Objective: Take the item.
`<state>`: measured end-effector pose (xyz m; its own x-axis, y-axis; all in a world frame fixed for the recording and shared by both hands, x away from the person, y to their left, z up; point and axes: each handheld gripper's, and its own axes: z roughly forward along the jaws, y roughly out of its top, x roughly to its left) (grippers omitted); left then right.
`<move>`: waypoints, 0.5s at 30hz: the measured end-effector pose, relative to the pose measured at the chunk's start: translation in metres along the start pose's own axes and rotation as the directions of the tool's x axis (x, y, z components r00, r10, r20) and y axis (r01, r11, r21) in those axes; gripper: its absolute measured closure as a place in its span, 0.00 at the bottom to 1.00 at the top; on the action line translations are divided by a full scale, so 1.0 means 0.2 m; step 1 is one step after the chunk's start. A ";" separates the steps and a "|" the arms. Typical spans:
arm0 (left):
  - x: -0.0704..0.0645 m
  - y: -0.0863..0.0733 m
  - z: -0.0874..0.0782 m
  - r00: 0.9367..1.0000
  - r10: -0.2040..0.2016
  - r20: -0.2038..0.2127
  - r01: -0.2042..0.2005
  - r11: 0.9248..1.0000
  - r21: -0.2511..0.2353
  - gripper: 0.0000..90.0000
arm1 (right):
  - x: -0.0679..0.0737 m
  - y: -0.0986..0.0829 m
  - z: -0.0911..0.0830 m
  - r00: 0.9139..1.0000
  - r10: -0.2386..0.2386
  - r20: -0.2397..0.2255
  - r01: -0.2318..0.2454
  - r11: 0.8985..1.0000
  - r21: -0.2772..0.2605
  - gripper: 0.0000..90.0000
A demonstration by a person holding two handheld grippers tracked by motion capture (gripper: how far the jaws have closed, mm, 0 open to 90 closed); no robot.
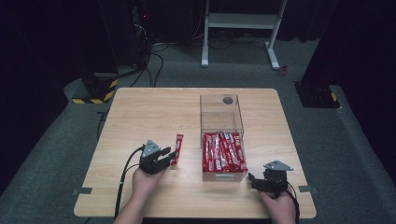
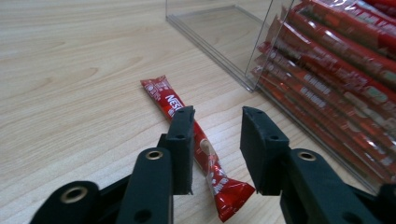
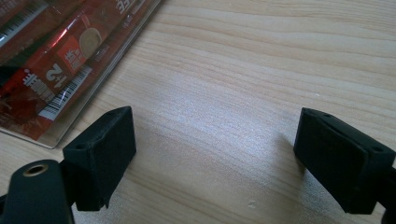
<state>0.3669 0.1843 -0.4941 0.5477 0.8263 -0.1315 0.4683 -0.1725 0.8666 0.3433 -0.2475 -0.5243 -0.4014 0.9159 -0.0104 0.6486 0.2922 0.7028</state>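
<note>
A single red stick sachet [image 1: 177, 148] lies flat on the wooden table [image 1: 140, 112], left of a clear plastic box [image 1: 222, 116]. The front half of the box is packed with several more red sachets [image 1: 223, 151]; its back half is empty. My left gripper [image 1: 168, 152] is open just above the loose sachet's near end. In the left gripper view the sachet [image 2: 173, 105] runs under the left jaw and into the gap of the left gripper [image 2: 217, 140]. My right gripper [image 1: 252, 179] is wide open over bare wood by the box's front right corner, holding nothing.
The right gripper view shows the right gripper [image 3: 215, 149] over bare table, with the box's corner and packed sachets [image 3: 51, 60] at upper left. Beyond the table, a white stand's legs [image 1: 240, 21] and black and yellow floor markings [image 1: 95, 91] sit on grey carpet.
</note>
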 end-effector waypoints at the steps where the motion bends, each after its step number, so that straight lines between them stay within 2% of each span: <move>1: 0.00 0.00 -0.01 1.000 -0.001 0.002 0.001 1.000 -0.003 0.67 | 0.00 0.00 0.00 1.000 0.001 0.000 -0.001 1.000 0.000 0.14; 4: 0.00 0.01 -0.03 1.000 -0.004 0.016 0.004 1.000 -0.022 0.59 | 0.00 0.00 0.00 1.000 0.000 0.000 0.000 1.000 0.000 0.14; 7: 0.00 0.01 -0.04 1.000 0.004 0.002 -0.004 0.999 -0.034 0.51 | 0.00 0.00 0.00 1.000 0.000 0.000 0.000 1.000 0.000 0.14; 10: 0.01 0.01 -0.06 1.000 0.004 0.003 -0.004 0.999 -0.035 0.45 | 0.00 0.00 0.00 1.000 0.000 0.000 0.000 1.000 0.000 0.14; 15: 0.04 0.00 -0.09 1.000 -0.002 0.002 0.002 1.000 -0.012 0.40 | 0.00 0.00 0.00 1.000 0.000 0.000 0.000 1.000 0.000 0.14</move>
<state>0.3588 0.2012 -0.4856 0.5485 0.8254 -0.1339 0.4608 -0.1647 0.8721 0.3433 -0.2475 -0.5243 -0.4015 0.9158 -0.0103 0.6486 0.2923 0.7027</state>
